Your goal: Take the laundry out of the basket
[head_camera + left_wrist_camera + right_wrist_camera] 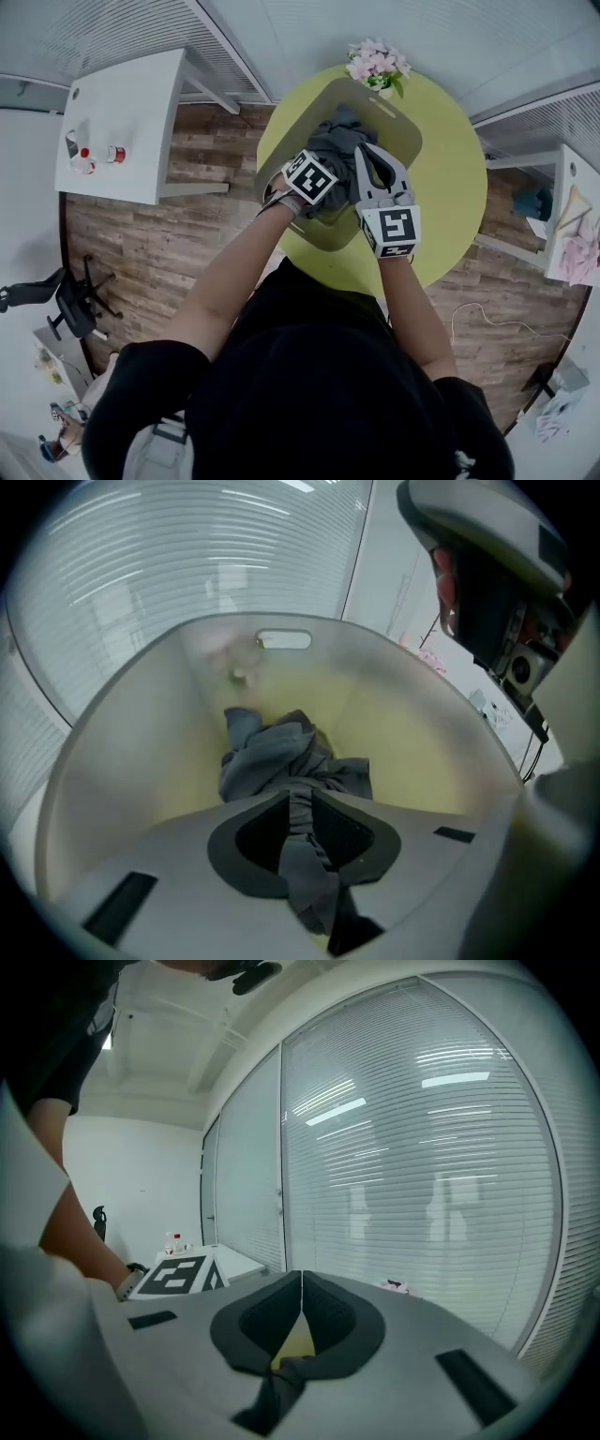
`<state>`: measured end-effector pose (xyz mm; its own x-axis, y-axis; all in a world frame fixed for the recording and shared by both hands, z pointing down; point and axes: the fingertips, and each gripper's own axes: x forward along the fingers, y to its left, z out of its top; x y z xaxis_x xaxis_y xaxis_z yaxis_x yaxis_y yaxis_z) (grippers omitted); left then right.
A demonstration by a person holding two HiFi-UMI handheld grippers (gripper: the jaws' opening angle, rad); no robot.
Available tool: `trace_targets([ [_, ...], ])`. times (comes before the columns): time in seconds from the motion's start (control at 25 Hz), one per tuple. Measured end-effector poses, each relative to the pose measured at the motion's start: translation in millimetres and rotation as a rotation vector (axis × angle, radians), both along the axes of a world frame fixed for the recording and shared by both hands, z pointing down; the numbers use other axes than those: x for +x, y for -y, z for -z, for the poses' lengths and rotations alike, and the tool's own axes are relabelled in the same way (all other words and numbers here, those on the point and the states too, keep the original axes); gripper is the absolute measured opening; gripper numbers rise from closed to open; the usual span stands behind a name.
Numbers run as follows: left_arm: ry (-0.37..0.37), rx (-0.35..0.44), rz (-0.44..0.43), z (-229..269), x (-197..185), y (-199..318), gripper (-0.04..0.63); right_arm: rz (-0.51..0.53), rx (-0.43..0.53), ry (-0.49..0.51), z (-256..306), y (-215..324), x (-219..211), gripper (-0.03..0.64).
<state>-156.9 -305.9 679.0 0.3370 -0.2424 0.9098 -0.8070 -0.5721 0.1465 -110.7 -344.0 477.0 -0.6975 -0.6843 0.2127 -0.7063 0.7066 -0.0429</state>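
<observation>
We are clenching the left gripper (300, 808) on a twisted fold of the laundry (281, 757), a soft, dark grey cloth. It is running in creases between the ribbed black pads (342, 832). The rest of the cloth is lying crumpled in the bottom of the basket (131, 761). The basket is a smooth, pale grey tub with rounded walls and an oval handle slot (283, 640) in its far side. It is standing on a round, yellow-green surface (450, 187).

We are keeping the right gripper (301, 1283) clenched, its tips meeting. A scrap of dark cloth is showing at the root of the jaws, but we cannot tell whether it is pinched.

The only printed marks we are seeing are the black-and-white square patterns on the left cube (309, 178) and the right cube (396, 228). A bunch of pink flowers (378, 66) is sitting at the far edge of the surface, just beyond the basket.
</observation>
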Motion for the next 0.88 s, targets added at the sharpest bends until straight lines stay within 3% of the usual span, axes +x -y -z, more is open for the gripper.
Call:
trace_targets([
  [0.32,0.019,-0.048,-0.021,-31.2,-2.6,13.2,0.229,-0.023,-0.018,0.013,-3.9,13.6,4.0,0.023],
  [0.44,0.02,-0.119,-0.006,-48.8,-1.5,6.1,0.284,-0.027,-0.031,0.014,-6.5,16.1,5.7,0.023],
  [0.88,0.064,-0.161,-0.002,-95.1,3.6,12.4,0.391,-0.035,-0.054,-0.012,-16.4,23.8,13.3,0.023],
])
